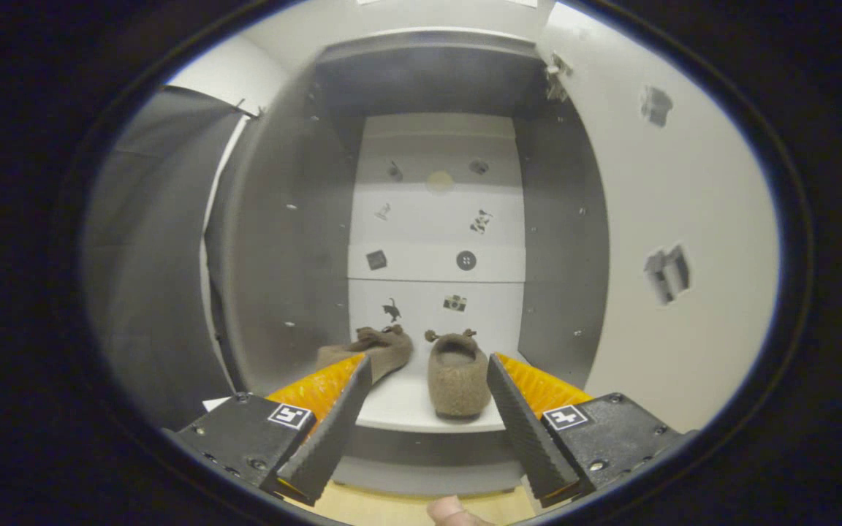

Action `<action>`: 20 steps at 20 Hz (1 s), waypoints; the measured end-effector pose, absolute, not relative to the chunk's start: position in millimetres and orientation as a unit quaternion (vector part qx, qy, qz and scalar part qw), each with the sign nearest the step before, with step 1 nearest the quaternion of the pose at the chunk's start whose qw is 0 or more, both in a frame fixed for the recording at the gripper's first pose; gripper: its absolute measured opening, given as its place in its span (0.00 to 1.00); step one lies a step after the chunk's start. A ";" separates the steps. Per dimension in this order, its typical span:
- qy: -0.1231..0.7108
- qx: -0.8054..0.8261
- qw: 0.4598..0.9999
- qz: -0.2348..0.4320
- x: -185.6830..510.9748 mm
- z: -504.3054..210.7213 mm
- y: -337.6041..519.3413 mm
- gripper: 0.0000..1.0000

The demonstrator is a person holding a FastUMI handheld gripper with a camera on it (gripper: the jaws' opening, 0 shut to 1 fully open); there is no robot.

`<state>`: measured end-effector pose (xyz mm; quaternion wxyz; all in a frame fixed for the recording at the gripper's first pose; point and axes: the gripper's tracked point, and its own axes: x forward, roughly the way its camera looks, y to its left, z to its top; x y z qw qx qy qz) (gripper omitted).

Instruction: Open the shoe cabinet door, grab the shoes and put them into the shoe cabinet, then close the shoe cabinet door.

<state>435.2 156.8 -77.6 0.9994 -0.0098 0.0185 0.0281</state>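
Tongs spread wide, gripping nothing, aimed into the open cabinet; two shoes rest on its bottom shelf, just beyond the fingertips; door swung open at right.

Place: a mock-up of a home entryway, set up inside a recording booth, as I see it.
Cabinet: I face an open shoe cabinet with grey side walls, white shelves and peg holes.
Door: its white door stands swung open to the right, hinge at the top.
Shoes: a pair of brown felt slippers sits on the lowest shelf.
Stickers: small picture stickers dot the shelf fronts and door.
Floor: light wood floor below.
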 end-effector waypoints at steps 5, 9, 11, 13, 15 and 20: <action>-0.012 -0.009 0.999 0.035 327.8 -60.8 155.0 1.00; -0.045 -0.016 0.998 0.032 238.9 -46.5 134.8 1.00; -0.056 -0.017 0.997 0.050 187.9 -44.3 130.9 1.00; -0.061 -0.013 0.997 0.044 152.8 -45.5 110.4 1.00; -0.076 0.000 0.997 0.019 120.5 -40.1 83.5 1.00; -0.085 -0.038 0.995 0.030 81.0 -38.4 47.1 1.00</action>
